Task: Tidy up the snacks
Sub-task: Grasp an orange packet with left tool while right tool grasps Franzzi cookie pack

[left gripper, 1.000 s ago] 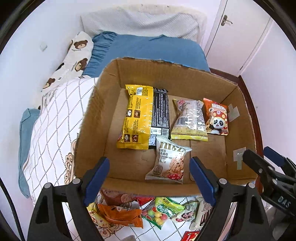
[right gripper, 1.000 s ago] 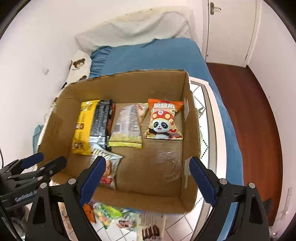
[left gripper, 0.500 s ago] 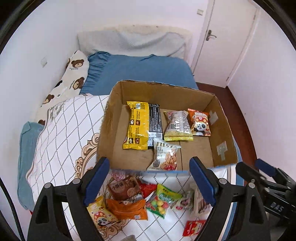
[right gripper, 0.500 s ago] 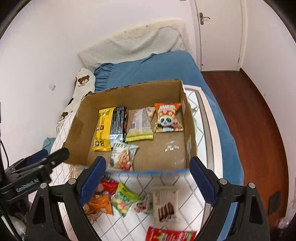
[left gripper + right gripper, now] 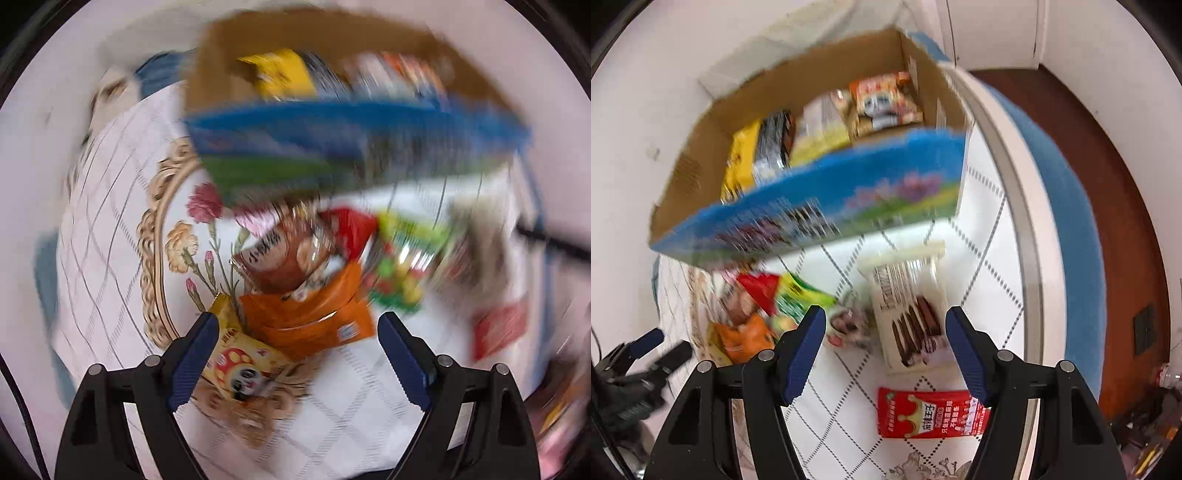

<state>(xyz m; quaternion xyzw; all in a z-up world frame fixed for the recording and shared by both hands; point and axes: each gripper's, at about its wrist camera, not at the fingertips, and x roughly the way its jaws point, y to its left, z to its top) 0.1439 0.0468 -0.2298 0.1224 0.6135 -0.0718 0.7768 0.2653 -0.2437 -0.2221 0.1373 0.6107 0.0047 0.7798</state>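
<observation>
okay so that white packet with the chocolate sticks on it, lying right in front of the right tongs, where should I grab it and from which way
Probably across its width near the closer end. The white chocolate-stick packet lies flat on the quilt, long axis pointing away toward the cardboard box, and sits between the open fingers of the right tongs. Come straight down from above and pinch the two long edges; the small wrapper beside its left edge leaves little room.

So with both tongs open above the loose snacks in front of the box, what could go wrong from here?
1. The orange packet overlaps the brown packet and the yellow panda packet, so the left tongs may pinch two at once.
2. The white chocolate-biscuit pack between the right tongs lies flat and wide; the tips may slide off.
</observation>
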